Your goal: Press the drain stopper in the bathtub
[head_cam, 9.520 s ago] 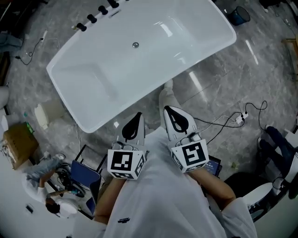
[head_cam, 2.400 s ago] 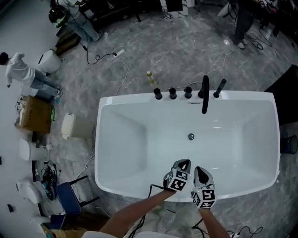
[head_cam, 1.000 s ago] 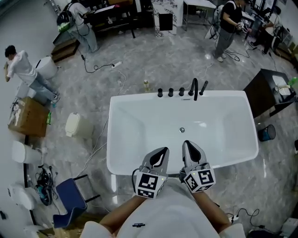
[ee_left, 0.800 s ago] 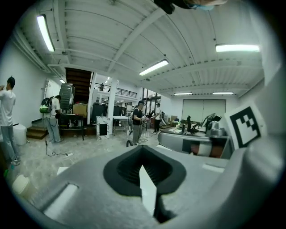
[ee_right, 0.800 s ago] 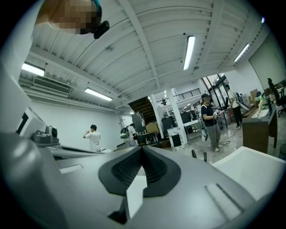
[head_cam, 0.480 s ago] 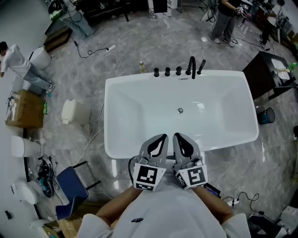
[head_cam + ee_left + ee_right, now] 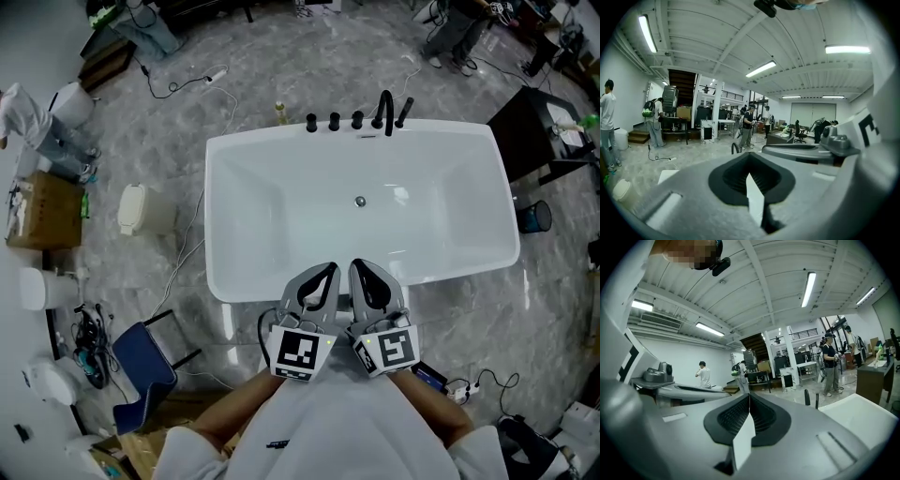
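The white bathtub (image 7: 244, 202) lies in the middle of the head view, and its small round metal drain stopper (image 7: 360, 201) sits on the tub floor. Black taps and a spout (image 7: 383, 111) line the far rim. My left gripper (image 7: 327, 268) and right gripper (image 7: 357, 265) are held side by side close to my body, over the tub's near rim, well short of the stopper. Both are shut with nothing between the jaws. The left gripper view shows its shut jaws (image 7: 749, 154) pointing level across the room; the right gripper view shows its own shut jaws (image 7: 749, 394) doing the same, with the tub's rim (image 7: 862, 414) at right.
A blue chair (image 7: 141, 371) stands at the lower left, with a white canister (image 7: 135, 208) and a cardboard box (image 7: 36, 212) left of the tub. A black table (image 7: 553, 131) is at right and a bottle (image 7: 279, 111) behind the tub. Cables cross the marble floor. People stand in the background.
My two grippers have pulled back from over the tub's inside to the near rim, close to my body. Both stay shut. The tub now sits a little higher in the view.
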`<move>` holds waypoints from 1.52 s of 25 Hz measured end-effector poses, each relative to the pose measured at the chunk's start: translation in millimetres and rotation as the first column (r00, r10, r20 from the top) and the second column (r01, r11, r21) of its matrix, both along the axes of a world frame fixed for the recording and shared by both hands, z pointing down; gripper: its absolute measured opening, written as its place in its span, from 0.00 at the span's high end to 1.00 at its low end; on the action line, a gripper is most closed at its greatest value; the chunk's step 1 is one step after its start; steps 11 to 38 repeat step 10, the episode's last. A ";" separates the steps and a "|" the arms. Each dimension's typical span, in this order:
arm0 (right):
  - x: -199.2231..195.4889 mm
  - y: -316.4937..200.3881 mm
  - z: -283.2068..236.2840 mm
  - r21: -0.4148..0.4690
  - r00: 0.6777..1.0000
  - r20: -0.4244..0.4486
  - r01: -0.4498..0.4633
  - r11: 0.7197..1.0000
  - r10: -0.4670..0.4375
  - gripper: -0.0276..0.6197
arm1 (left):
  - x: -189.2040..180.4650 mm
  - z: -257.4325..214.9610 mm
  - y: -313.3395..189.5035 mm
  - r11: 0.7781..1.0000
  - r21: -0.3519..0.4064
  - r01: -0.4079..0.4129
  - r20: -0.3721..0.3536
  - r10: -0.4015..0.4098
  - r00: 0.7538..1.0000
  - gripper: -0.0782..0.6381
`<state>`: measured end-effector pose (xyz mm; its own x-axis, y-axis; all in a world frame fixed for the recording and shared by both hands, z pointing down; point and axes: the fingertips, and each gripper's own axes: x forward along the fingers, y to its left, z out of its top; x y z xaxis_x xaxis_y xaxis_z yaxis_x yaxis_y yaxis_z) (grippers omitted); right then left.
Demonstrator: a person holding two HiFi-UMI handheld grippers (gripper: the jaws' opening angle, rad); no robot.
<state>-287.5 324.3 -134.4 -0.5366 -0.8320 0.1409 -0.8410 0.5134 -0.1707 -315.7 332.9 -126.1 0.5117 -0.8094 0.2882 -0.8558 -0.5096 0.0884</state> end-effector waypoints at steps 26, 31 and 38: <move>3.5 16.4 5.0 -0.008 0.999 -0.012 -0.030 1.000 0.030 0.97 | 0.7 7.6 13.2 0.999 -0.031 -0.020 -0.054 0.019 0.998 0.89; 3.5 16.4 5.0 -0.008 0.999 -0.012 -0.030 1.000 0.030 0.97 | 0.7 7.6 13.2 0.999 -0.031 -0.020 -0.054 0.019 0.998 0.89; 3.5 16.4 5.0 -0.008 0.999 -0.012 -0.030 1.000 0.030 0.97 | 0.7 7.6 13.2 0.999 -0.031 -0.020 -0.054 0.019 0.998 0.89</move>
